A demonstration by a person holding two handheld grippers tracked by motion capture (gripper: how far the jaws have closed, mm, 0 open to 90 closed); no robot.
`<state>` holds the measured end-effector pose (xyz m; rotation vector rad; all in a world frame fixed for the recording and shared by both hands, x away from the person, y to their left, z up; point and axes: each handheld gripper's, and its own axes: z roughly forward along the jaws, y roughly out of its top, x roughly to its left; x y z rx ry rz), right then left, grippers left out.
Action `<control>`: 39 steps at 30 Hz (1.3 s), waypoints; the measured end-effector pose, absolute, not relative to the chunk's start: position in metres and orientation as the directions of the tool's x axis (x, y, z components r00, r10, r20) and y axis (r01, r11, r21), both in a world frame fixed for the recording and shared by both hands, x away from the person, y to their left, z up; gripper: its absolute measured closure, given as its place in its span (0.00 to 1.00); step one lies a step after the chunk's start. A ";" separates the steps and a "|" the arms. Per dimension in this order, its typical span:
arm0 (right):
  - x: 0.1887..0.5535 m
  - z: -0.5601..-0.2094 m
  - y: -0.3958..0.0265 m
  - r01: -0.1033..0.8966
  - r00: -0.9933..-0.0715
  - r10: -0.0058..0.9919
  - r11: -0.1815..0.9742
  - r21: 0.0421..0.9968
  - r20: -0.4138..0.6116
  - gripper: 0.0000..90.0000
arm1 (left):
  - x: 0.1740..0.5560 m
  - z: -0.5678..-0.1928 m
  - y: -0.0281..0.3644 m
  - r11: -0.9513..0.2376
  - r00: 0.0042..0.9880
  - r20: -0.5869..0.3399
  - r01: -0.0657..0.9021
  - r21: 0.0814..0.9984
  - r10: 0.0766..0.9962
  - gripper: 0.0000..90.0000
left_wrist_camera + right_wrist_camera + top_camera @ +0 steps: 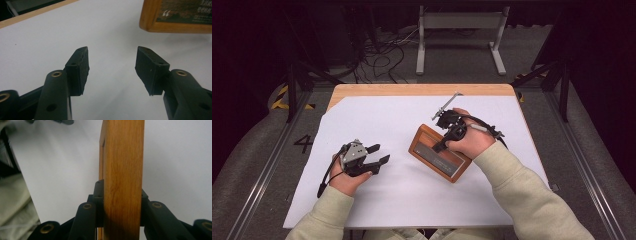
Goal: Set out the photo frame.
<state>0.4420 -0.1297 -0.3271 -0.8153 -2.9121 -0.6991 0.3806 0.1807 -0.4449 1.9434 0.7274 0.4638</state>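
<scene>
The right gripper (122,202) is clamped on a wooden frame (439,152), one black jaw pressed to each face of the frame's edge, as the right gripper view shows. In the high view the right hand (469,140) wraps the gripper from behind, wrist bent inward, the cream-sleeved forearm running in from the desk's near right corner. The frame lies right of the desk's middle, turned at an angle to the edges; whether it rests flat or is tipped up on one side is hard to judge from above. Its dark panel carries pale lettering too small to read.

The left gripper (111,67) stands wide open and holds nothing, its jaws over bare white desk (412,200). The left hand (349,172) rests toward the near left part of the desk, the gripper pointing right toward the frame, a corner of which appears at the top right of the left gripper view.
</scene>
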 end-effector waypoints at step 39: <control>0.468 -0.355 -0.112 0.080 -0.992 0.048 0.958 0.275 0.119 0.76 | 0.382 -0.446 0.180 -0.355 0.751 0.011 0.299 0.886 0.660 0.49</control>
